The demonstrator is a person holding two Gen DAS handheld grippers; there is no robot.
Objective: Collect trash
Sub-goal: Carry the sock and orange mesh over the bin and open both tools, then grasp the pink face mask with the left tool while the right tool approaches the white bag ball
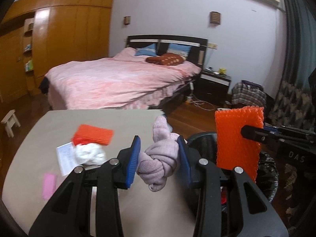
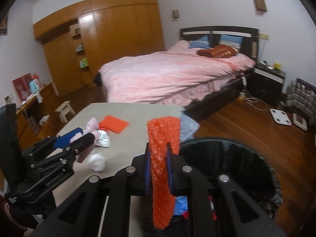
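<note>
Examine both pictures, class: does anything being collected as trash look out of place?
Yes. The left gripper holds a knotted pink sock, clothing rather than rubbish, near the black bin, while the right gripper holds orange foam netting.

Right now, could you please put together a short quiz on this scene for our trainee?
1. What does the left gripper hold?
2. True or false: the right gripper is empty.
3. Where is the black trash bin: A on the table, B beside the table on the floor, C on the bed?

Key:
1. A knotted pale pink sock.
2. False; its jaws clamp an orange foam sheet.
3. B.
</note>
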